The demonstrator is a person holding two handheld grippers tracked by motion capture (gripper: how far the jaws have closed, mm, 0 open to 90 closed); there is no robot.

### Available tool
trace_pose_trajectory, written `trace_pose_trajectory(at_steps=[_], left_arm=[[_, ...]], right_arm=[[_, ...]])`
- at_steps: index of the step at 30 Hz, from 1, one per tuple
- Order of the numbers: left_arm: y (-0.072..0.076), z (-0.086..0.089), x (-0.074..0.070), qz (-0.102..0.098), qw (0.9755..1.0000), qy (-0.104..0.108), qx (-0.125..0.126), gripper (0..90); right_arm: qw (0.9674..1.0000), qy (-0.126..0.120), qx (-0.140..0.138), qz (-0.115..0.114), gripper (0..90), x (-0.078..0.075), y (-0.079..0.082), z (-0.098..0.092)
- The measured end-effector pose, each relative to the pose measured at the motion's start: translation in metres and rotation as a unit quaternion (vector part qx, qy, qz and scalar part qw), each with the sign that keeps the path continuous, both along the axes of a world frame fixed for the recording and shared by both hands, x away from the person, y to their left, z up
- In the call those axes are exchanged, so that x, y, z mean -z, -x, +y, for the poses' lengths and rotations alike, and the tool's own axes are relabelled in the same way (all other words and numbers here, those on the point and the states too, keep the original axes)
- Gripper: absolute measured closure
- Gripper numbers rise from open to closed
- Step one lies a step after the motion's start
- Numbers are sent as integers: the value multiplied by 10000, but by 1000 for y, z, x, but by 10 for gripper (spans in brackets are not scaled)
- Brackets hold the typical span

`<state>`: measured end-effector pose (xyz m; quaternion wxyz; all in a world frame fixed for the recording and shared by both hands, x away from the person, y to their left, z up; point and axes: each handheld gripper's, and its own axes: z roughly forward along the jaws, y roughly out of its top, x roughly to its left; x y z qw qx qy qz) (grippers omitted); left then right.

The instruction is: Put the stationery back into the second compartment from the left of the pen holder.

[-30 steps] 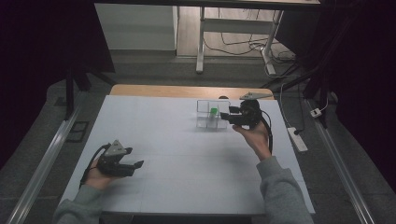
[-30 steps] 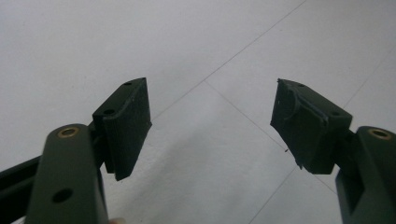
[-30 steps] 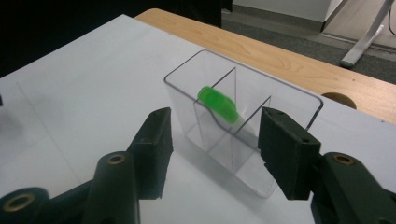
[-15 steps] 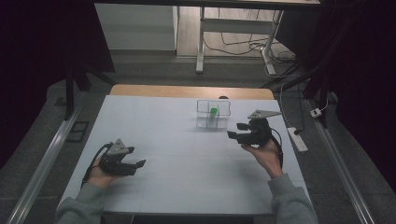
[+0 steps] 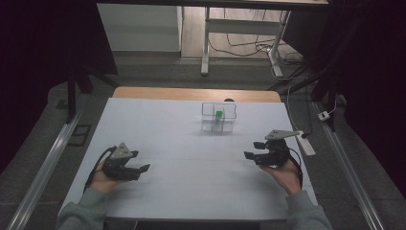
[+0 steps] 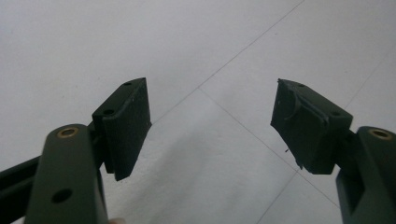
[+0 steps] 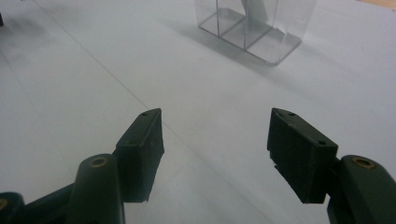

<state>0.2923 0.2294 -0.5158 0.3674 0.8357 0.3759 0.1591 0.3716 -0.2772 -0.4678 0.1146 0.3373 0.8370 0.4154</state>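
Note:
A clear plastic box (image 5: 218, 117) with compartments stands on the white table (image 5: 191, 158) toward the back; a small green item (image 5: 219, 114) sits in one compartment. In the right gripper view the box (image 7: 254, 23) is at the top, well beyond the jaws. My right gripper (image 5: 249, 155) is at the right of the table, nearer the front than the box; its jaws have just been opening and stand open with nothing between them (image 7: 215, 149). At the front left, my left gripper (image 5: 143, 168) rests low over the table, open and empty (image 6: 210, 126).
A wooden strip (image 5: 196, 93) borders the table's far edge. A white power strip (image 5: 305, 143) lies just off the right edge. Metal rails (image 5: 48, 163) run along both sides on the floor. Thin seam lines (image 6: 243, 126) cross the tabletop.
My right gripper has drawn back from the clear box toward the front right and sunk lower. The left gripper has kept still.

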Motion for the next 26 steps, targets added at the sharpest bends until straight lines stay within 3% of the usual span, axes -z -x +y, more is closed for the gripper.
trace_pose_trajectory(at_steps=[3, 11, 26], left_arm=[[-1, -1, 1, 14, 10000, -12, -4, 276], [-1, -1, 1, 22, 10000, -12, 2, 275], [0, 0, 0, 1, 10000, 4, 3, 276]], right_arm=[[10000, -12, -14, 45, 348, 8, 3, -8], [9993, 346, -70, 159, 345, 21, 8, -13], [9987, 485, -149, 48, 338, 21, 12, -8]])
